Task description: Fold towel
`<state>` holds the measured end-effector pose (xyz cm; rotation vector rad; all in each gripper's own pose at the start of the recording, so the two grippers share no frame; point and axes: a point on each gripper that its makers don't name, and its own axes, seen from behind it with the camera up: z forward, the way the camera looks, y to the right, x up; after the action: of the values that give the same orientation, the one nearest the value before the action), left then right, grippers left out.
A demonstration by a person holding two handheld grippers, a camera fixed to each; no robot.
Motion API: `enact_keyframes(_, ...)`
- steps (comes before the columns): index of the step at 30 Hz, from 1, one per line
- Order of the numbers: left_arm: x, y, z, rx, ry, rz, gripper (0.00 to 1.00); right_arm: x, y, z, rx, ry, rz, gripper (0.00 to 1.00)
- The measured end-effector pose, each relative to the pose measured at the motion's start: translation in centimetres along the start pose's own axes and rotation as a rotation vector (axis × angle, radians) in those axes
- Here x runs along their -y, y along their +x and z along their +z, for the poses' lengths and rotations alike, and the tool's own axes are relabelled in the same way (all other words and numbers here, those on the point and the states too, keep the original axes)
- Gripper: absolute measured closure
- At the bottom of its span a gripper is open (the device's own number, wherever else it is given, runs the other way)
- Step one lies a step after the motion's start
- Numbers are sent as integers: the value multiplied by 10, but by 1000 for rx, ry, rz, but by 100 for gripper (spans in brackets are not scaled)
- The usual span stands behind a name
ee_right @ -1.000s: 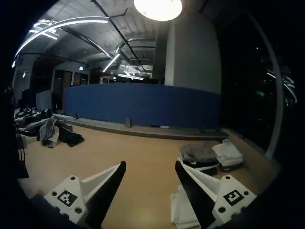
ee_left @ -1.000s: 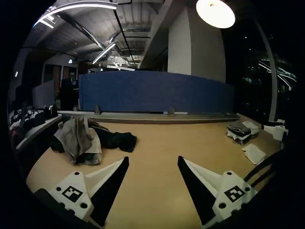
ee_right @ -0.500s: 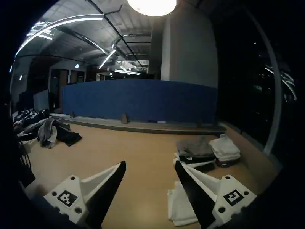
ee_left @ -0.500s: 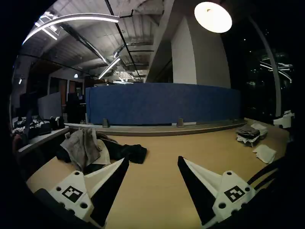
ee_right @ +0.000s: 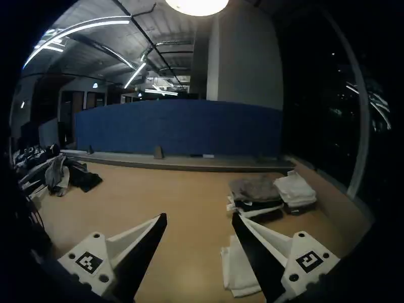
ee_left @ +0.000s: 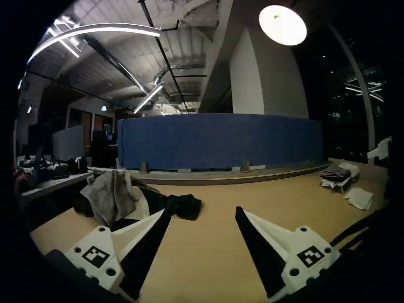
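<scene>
Wooden table [ee_left: 217, 202] holds a crumpled towel pile [ee_left: 113, 197] at eight o'clock in the left gripper view. The left gripper [ee_left: 202, 224] is spread wide, holding nothing. The right gripper [ee_right: 198, 227] is equally wide and empty, with a white towel [ee_right: 235, 265] at five o'clock and folded stacks [ee_right: 262, 194] at four.

No readable text (dim, blurry)

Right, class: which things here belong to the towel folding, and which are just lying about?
For the job: crumpled heap of grey and dark cloths; stack of folded grey and white towels; flat white folded towel.
Lying about: long blue fabric partition; round glowing ceiling lamp.
</scene>
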<state>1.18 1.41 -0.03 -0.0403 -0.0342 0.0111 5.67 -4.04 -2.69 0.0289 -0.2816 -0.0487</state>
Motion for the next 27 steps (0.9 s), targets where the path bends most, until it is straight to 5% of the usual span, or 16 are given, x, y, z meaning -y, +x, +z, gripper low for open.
enact_keyframes(9,8,-15,7,-9,26,5,5,14,5,15,-16,20,-37,0)
enact_keyframes(27,9,-12,-4,-34,24,-11,5,20,-1,24,-16,40,-31,0)
